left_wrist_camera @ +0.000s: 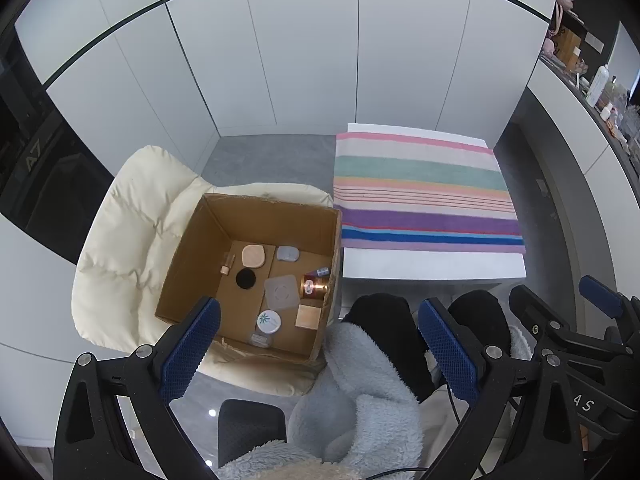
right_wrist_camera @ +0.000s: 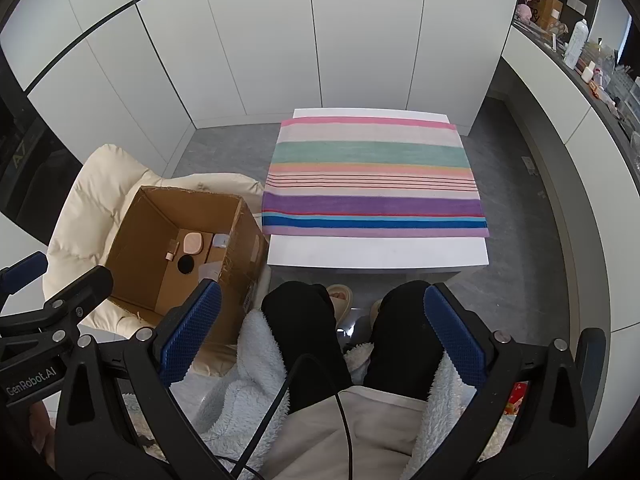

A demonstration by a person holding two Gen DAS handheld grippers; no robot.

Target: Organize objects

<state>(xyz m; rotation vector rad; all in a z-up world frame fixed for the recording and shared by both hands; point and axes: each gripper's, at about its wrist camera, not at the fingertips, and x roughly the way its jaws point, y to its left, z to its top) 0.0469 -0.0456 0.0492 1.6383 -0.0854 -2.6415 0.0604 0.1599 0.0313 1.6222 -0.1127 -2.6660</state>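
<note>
Blue-padded fingers of the left gripper [left_wrist_camera: 318, 354] stand wide apart with nothing between them, held above the person's lap; the right gripper [right_wrist_camera: 324, 334] is likewise spread and empty over the black-trousered knees. Just ahead of the left one an open brown cardboard box [left_wrist_camera: 256, 216] sits on a cream quilted chair [left_wrist_camera: 132, 232]. On its floor lie small cosmetics, apart from one another: a peach rounded compact [left_wrist_camera: 253, 256], a black round disc [left_wrist_camera: 245, 278], a grey oval case [left_wrist_camera: 288, 254], a translucent square pad [left_wrist_camera: 282, 292], a copper-coloured jar [left_wrist_camera: 315, 286], a white round tin [left_wrist_camera: 269, 321], a tan square tile [left_wrist_camera: 308, 316]. Beside the box a low white table [right_wrist_camera: 376, 254] carries a striped multicoloured towel [right_wrist_camera: 374, 176], bare of any item. Objects gathered in the box would suit a finished tidy-away; equally they may be waiting to be laid out on the towel, and the pictures do not settle which
</note>
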